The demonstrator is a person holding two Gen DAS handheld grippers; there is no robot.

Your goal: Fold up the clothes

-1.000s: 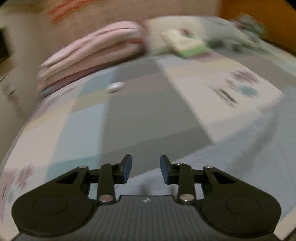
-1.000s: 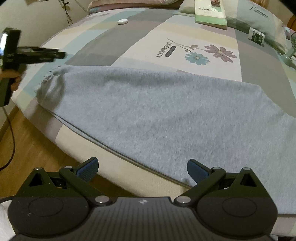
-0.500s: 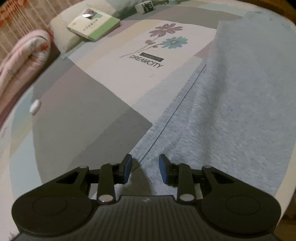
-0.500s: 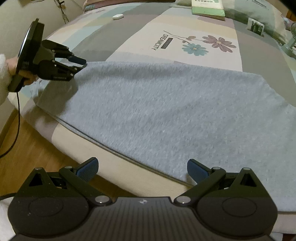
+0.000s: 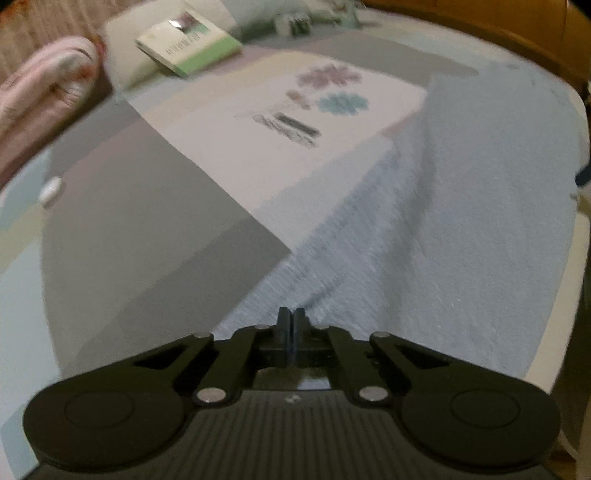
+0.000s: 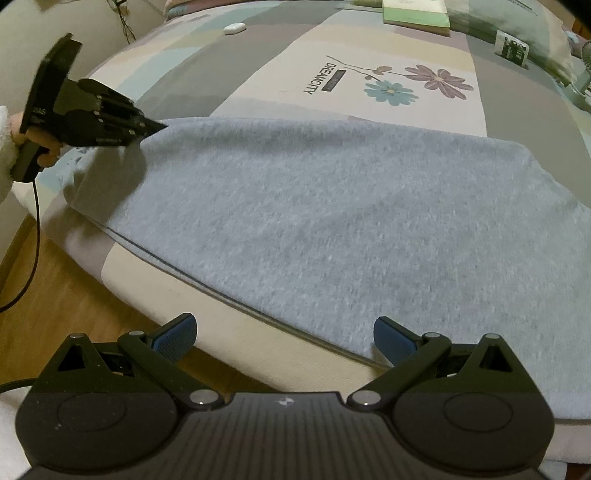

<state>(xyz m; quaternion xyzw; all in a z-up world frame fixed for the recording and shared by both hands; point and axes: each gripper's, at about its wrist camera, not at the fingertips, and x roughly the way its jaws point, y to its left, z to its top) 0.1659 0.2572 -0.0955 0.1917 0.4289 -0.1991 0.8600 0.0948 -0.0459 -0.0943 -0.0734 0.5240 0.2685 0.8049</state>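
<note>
A grey garment (image 6: pixel 332 221) lies spread along the bed's (image 6: pixel 258 74) near edge, its long side running from the left tongs (image 5: pixel 290 317) to the right tongs (image 6: pixel 284 339). The left tongs are pinched tight on the far corner, fabric rucked at their tips. The right tongs hang wide open just above the near hem, gripping nothing. A book (image 5: pixel 188 48) and a small white remote (image 6: pixel 234 27) sit well beyond the garment, clear of any fold.

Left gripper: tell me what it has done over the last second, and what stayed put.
The left gripper came down onto the far left corner of the grey garment and its jaws went from apart to shut on the cloth. The right gripper stayed open over the near edge; the garment still lies flat on the bed.
</note>
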